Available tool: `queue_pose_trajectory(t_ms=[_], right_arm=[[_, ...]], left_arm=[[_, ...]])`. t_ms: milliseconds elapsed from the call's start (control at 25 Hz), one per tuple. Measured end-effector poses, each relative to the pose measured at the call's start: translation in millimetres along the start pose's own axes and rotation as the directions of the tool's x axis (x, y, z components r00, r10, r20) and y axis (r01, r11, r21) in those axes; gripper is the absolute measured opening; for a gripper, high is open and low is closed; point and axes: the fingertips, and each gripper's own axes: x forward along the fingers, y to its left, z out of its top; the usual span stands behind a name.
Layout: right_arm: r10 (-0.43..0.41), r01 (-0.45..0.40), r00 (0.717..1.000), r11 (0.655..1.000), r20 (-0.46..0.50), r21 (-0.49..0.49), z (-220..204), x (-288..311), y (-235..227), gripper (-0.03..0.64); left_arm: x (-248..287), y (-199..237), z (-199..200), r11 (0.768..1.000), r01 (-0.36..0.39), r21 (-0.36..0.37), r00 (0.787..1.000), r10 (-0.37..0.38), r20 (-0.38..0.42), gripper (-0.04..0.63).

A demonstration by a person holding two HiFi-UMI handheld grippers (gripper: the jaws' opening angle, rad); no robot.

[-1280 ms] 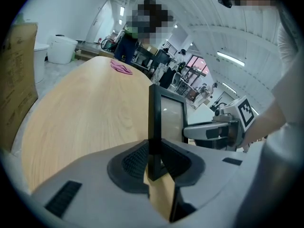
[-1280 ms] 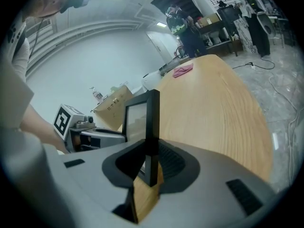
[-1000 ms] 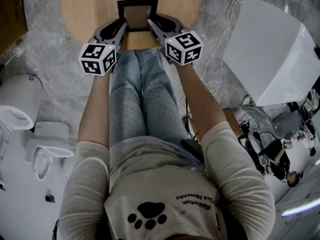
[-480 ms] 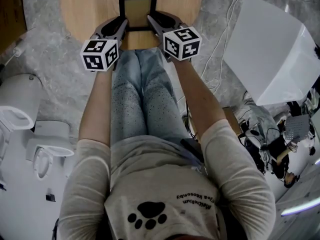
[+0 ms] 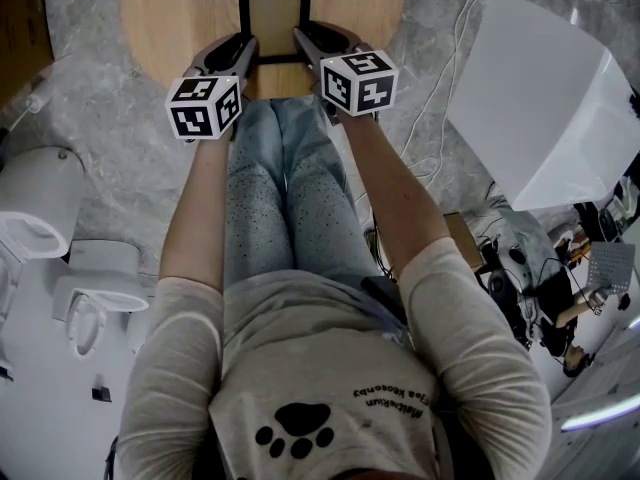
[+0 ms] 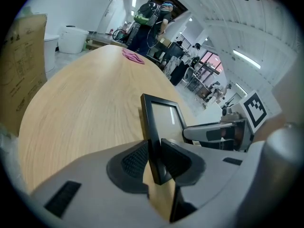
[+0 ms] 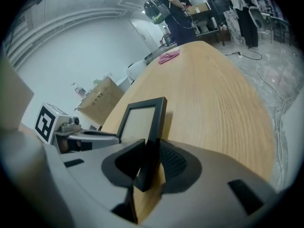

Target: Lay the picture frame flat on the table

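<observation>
Frame was pinched by right tool and left tool, the latter's jaws just opening; a lopsided drop onto table was risked.

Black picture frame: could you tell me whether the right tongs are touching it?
Touching. The right gripper view shows the edge of the black picture frame clamped between the right tongs, both dark pads pressed against it.

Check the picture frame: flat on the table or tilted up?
Tilted up: the picture frame rises at an angle off the table in both gripper views.
</observation>
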Motion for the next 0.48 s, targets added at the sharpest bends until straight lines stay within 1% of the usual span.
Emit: queue_pose_trajectory(t_ms=[240,480], right_arm=[[-0.037,0.037,0.999,0.999,-0.019,0.009,-3.0,-1.2,-3.8,0.096],[-0.078,0.078,0.997,0.997,-0.026,0.003,-4.5,0.7,-4.4,0.100]], left_arm=[[2.3,-2.2,-2.1,1.000,-0.009,0.003,1.000,0.009,-0.015,0.097],[2.7,-0.3,-3.2,0.999,-0.040,0.017,0.999,0.040,-0.021,0.098]])
